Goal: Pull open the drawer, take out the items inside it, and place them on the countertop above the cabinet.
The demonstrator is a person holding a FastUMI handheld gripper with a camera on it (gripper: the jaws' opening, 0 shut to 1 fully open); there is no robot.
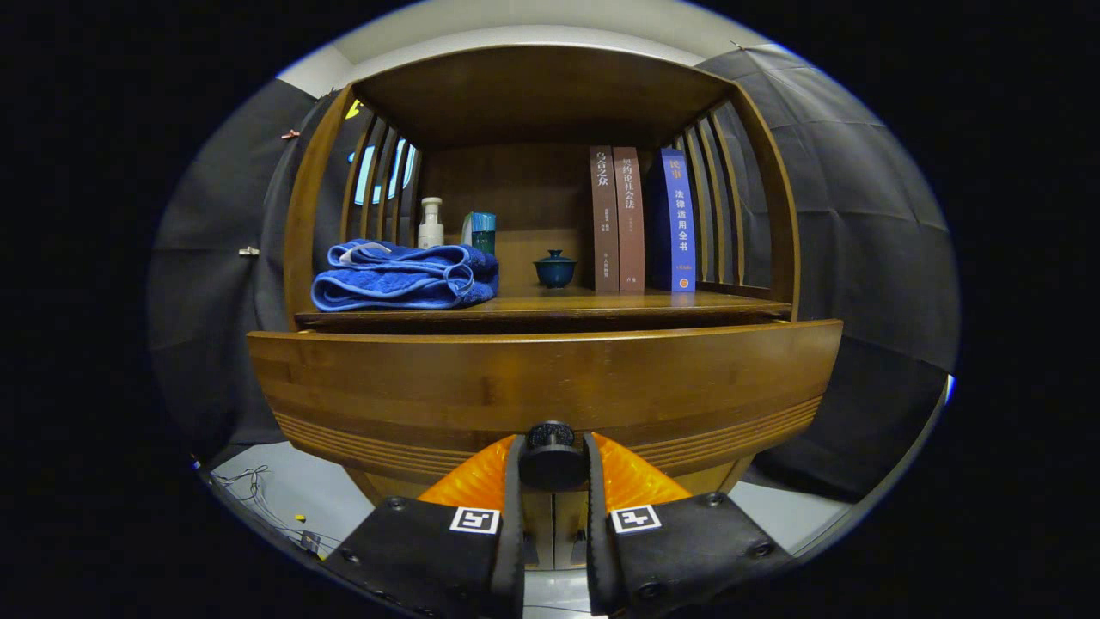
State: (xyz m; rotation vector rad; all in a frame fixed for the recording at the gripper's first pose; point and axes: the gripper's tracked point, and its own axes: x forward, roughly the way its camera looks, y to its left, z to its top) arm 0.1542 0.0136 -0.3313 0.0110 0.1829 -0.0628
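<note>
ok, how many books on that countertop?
3, upright together right of the teacup: two brown books, then a blue book rightmost. None seem hidden. The tool is shut on the drawer knob.

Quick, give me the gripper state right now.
Gripper: shut on the drawer knob, one orange finger pressing on either side of it; the drawer front stands slightly out from the cabinet.
</note>
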